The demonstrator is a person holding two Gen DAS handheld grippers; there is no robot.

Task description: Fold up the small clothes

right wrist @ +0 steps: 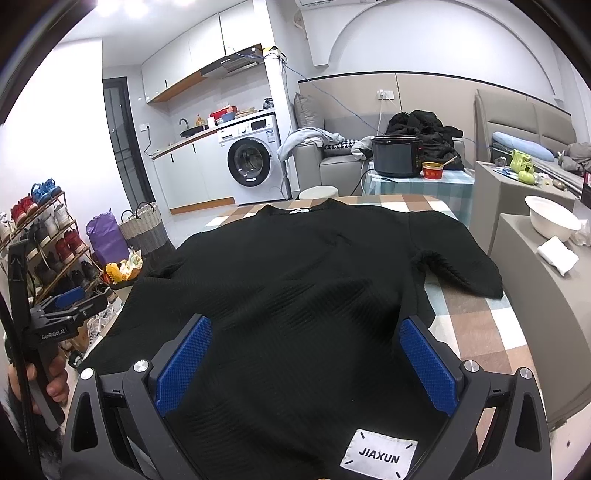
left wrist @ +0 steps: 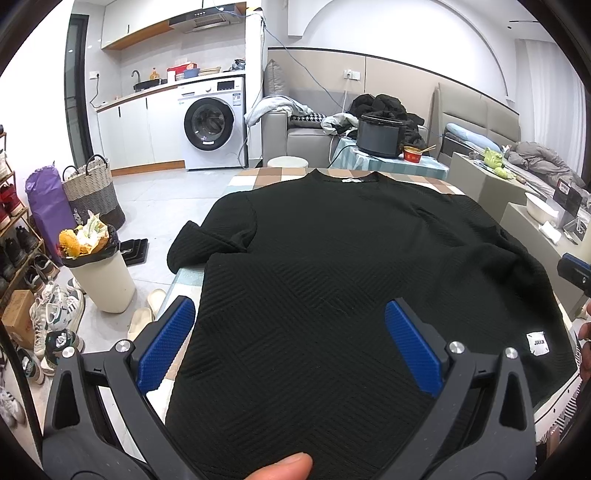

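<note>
Black textured sweater (left wrist: 332, 258) laid flat across a table (right wrist: 476, 314) covered by a checked cloth, collar pointed away, white JIAXUN label (right wrist: 378, 458) at the near hem. Left gripper (left wrist: 290, 345) and right gripper (right wrist: 304, 363) held above the hem, jaws spread wide, nothing gripped. Behind: washing machine (left wrist: 212, 122), grey sofa (right wrist: 340, 162), rice cooker (right wrist: 397, 155). Shoe rack (right wrist: 48, 236) and full waste bin (left wrist: 98, 273) noted at left.

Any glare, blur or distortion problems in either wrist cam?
Left wrist: heavy fisheye bending and dark corner vignette; the black sweater is dim but its weave reads; a blurred fingertip intrudes at the bottom edge. Right wrist: same bending, blown-out ceiling glare at top left; white label is sharp and legible.
</note>
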